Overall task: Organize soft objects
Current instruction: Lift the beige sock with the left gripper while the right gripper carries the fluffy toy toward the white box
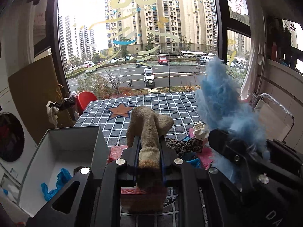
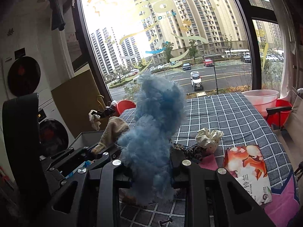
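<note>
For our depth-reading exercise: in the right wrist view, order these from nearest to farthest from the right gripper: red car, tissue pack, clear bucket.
1. Tissue pack, on the table just right of the right gripper.
2. Clear bucket, beyond the table's far right corner.
3. Red car, outside across the road.

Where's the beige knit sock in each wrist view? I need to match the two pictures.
Left wrist: beige knit sock at centre, clamped in the left hand-held gripper.
Right wrist: sock left of centre, beside the fluffy blue item.
Shared landmark: cream dotted scrunchie on the checked cloth.

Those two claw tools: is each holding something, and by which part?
Yes. The left gripper pinches a beige knitted sock near its cuff end. The right gripper clamps a fluffy blue sock around its lower part.
</note>
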`<act>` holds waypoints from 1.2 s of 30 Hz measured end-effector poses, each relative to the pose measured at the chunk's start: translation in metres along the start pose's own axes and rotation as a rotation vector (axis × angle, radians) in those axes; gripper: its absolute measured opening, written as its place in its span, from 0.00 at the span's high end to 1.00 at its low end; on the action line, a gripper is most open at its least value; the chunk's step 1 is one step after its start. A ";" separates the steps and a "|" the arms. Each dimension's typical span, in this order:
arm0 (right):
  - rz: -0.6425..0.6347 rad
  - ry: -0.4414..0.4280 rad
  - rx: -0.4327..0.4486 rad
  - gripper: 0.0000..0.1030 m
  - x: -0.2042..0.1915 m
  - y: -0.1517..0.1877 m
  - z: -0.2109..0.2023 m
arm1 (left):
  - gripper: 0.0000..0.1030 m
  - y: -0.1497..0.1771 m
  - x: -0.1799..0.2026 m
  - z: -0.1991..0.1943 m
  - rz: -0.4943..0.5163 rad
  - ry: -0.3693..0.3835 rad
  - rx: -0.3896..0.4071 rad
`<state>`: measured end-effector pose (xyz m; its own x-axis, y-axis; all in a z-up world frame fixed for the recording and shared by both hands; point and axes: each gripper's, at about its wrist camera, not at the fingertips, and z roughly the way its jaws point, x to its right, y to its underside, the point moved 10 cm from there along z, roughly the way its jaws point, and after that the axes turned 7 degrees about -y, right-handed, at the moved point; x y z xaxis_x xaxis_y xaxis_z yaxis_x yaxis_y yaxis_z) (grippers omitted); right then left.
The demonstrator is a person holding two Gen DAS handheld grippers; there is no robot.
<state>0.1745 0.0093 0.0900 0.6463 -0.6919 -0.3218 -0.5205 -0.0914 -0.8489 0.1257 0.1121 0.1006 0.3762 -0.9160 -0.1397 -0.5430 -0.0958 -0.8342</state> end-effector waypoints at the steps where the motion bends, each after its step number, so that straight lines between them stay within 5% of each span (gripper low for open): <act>1: -0.003 -0.010 -0.009 0.74 -0.005 -0.001 0.004 | 0.82 0.000 -0.006 0.001 -0.006 -0.008 -0.006; 10: -0.062 -0.079 -0.068 0.74 -0.045 -0.003 0.027 | 0.82 0.010 -0.047 0.004 -0.053 -0.050 -0.081; 36: -0.210 -0.253 -0.236 0.74 -0.153 0.065 0.075 | 0.82 0.095 -0.182 0.012 -0.209 -0.194 -0.287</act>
<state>0.0840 0.1629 0.0524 0.8542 -0.4447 -0.2694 -0.4569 -0.3946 -0.7972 0.0146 0.2744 0.0405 0.6209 -0.7770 -0.1038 -0.6169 -0.4026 -0.6762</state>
